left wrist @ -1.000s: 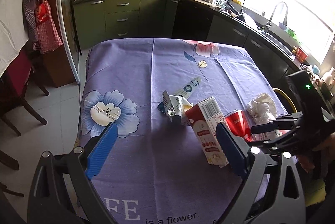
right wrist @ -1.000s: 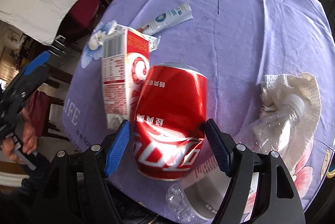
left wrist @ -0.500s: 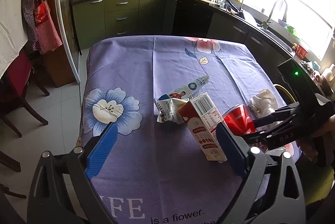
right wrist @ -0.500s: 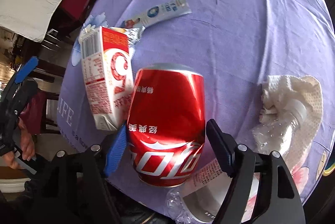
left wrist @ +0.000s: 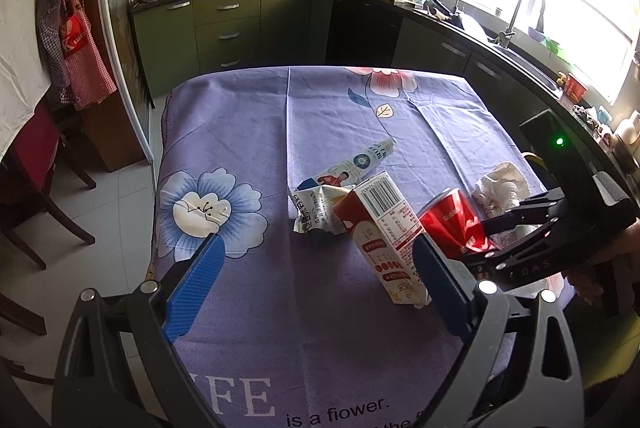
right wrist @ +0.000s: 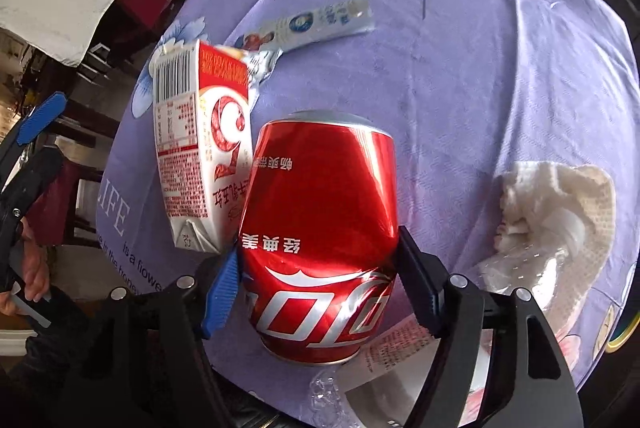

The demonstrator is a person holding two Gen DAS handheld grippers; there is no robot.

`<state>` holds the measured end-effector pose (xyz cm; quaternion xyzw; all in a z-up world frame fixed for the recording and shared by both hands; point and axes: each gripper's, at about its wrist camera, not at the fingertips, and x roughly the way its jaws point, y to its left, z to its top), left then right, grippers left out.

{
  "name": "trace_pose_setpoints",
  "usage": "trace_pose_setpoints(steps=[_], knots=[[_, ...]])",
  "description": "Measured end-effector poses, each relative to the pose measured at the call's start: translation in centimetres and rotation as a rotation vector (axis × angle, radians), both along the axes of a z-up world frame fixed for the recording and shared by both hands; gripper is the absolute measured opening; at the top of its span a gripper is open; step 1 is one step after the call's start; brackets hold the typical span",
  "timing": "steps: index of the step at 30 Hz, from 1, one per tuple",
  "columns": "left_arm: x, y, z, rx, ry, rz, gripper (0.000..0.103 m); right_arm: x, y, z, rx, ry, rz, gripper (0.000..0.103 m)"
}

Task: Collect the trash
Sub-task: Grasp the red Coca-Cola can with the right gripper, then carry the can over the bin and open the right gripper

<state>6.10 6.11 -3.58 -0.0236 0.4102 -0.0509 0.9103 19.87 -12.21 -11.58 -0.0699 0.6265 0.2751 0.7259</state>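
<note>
The red can (right wrist: 320,228) sits pinched between the right gripper (right wrist: 316,288) jaws, which have just closed in onto its sides. At ten o'clock the milk carton (right wrist: 200,148) touches it; crumpled tissue (right wrist: 560,204) lies at three on the purple-clothed counter (right wrist: 480,88). The left gripper (left wrist: 316,284) jaws stand spread, empty.

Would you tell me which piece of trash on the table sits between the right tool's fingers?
The red soda can: it alone sits between the right tool pads; the milk carton, wrapper and tissue lie outside.
</note>
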Motion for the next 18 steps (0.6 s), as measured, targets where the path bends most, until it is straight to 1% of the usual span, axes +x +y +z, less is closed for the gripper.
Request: trace_pose_setpoints(steps=[6,10,12,15,18], knots=[[0.1,-0.7,0.2,0.018,0.004,-0.007,0.09,0.6,-0.9,2.0,0.014,-0.063,-0.019,0.071],[0.1,-1.1,0.4,0.03,0.002,-0.018,0.09,1.0,-2.3,3.9,0.048,-0.101,-0.044,0.071],[0.1,-1.2,0.5,0.035,0.002,-0.022,0.09,1.3,-3.9,5.3,0.07,-0.128,-0.074,0.071],[0.2,-1.6,0.6,0.043,0.005,-0.027,0.09,1.9,-7.8,7.3,0.09,-0.172,-0.146,0.071],[0.4,-2.0,0.5,0.047,0.012,-0.031,0.09,2.6,-13.7,8.4,0.063,-0.229,-0.27,0.071]])
